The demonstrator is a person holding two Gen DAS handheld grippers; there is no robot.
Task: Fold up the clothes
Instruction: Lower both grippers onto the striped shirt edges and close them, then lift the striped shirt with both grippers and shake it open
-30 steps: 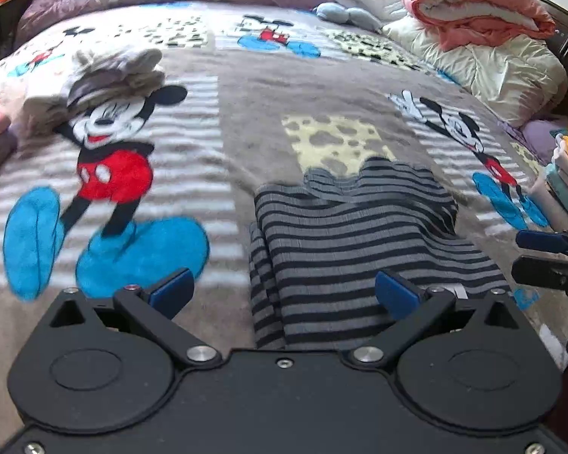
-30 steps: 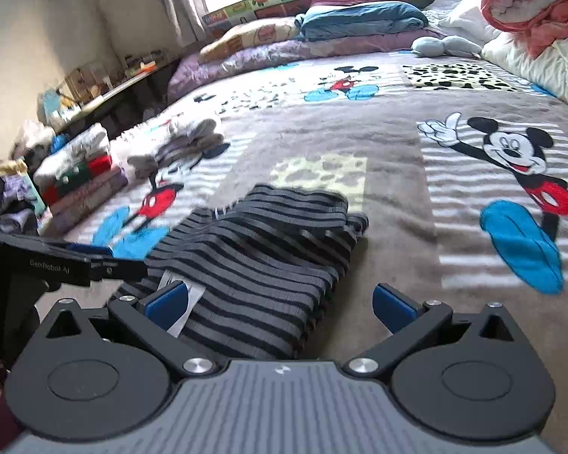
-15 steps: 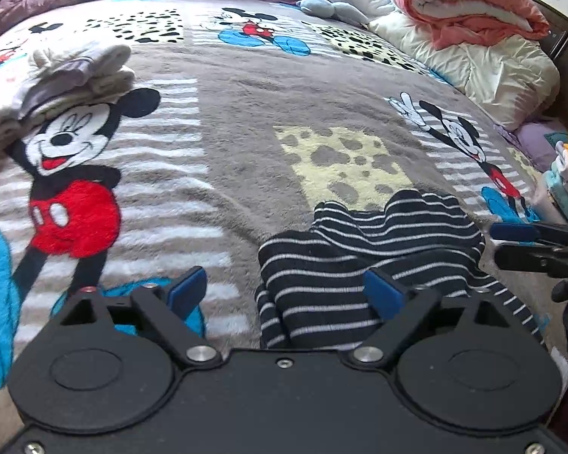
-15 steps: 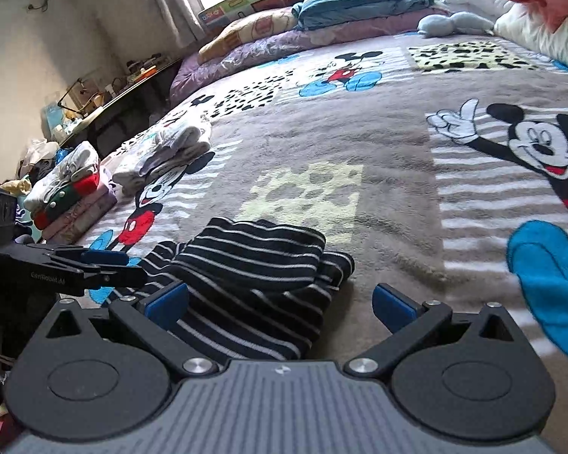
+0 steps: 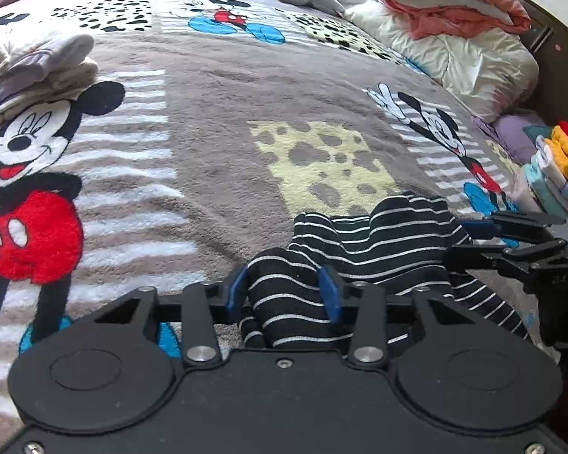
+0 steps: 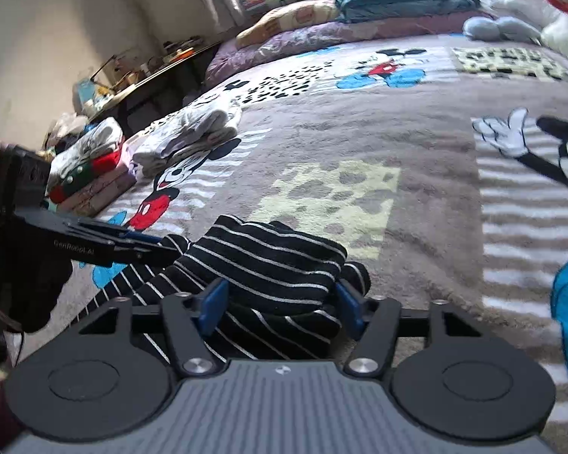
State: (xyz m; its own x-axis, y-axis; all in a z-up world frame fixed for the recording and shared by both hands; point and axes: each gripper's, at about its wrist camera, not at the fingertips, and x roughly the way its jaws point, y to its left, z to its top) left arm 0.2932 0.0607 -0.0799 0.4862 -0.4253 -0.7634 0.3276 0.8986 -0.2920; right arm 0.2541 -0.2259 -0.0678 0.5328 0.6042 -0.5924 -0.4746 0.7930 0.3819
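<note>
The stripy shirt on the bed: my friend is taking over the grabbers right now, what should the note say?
Left gripper: shut on the striped shirt.
Right gripper: shut on it too.
The shirt lies bunched on the blanket, near edge.
Done: folded piles sit at the far left.
Left: finish folding this shirt, then probably add it to a pile.

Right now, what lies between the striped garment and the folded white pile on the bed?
Only bare blanket, no clothing. The right wrist view shows the striped garment near the camera, the white pile farther left, and printed blanket between them.
</note>
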